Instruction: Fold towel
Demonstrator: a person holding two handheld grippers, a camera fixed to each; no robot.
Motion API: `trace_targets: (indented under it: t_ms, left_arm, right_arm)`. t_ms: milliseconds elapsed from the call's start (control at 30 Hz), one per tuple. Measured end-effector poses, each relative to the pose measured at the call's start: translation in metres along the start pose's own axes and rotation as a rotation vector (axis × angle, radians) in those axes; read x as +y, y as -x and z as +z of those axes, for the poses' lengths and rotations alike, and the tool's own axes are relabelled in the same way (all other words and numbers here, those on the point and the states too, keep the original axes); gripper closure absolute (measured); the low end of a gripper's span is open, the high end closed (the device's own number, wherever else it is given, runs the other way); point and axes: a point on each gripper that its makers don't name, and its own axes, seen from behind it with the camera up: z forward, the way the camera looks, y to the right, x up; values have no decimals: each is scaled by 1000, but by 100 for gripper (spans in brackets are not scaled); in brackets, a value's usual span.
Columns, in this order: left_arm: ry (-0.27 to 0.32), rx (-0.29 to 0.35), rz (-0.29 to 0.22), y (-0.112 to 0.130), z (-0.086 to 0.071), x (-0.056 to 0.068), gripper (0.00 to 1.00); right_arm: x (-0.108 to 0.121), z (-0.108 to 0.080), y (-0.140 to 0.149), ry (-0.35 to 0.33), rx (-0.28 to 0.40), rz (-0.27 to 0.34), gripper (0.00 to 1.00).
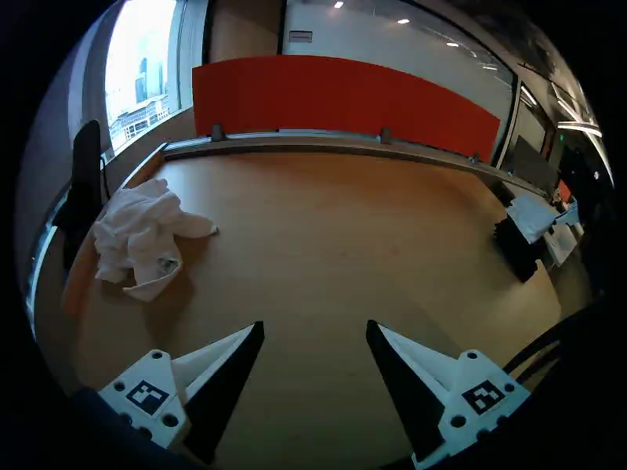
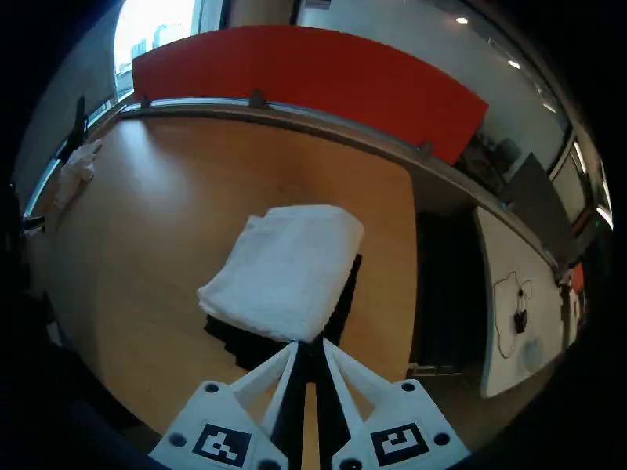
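**Desk:** What are your tools doing?

**Operator:** My left tool (image 1: 313,323) hangs over the bench (image 1: 337,227) with its fingers spread wide. I see nothing between them but bare wood. My right tool (image 2: 311,342) has its fingers drawn close together, with a thin slit between them.

**Desk:** Is the right one holding anything?

**Operator:** I cannot tell. Its tips sit right at the near edge of the folded towel (image 2: 286,266). From this angle I can't see whether they pinch the cloth or just meet it.

**Desk:** Where exactly is that towel?

**Operator:** In the right gripper view it lies as a neat white rectangle near the bench's right edge. It rests on a dark object (image 2: 235,333) that sticks out from under its near side and its right side. I can't make out what that object is.

**Desk:** Any other cloth?

**Operator:** Yes, a crumpled towel (image 1: 141,239), white and bunched in a heap. In the left gripper view it sits at the far left of the bench, well apart from my left tool. In the right gripper view I see it small at the bench's far left corner.

**Desk:** And the surroundings?

**Operator:** A red partition (image 1: 337,98) runs along the back edge of the bench, with a bright window (image 1: 141,70) to its left. In the right gripper view a white table (image 2: 509,266) stands off to the right, apart from the bench.
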Motion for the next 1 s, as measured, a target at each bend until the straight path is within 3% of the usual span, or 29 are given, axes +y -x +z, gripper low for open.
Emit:
trace_targets:
  t_ms: [567,1000]
  left_arm:
    - [-14,2,6,1,-5,-5,3]
    - [-11,-1,11,0,-3,-2,3]
  right_arm:
    - [15,23,40,55,-84,55,94]
    - [14,26,40,61,-84,52,91]
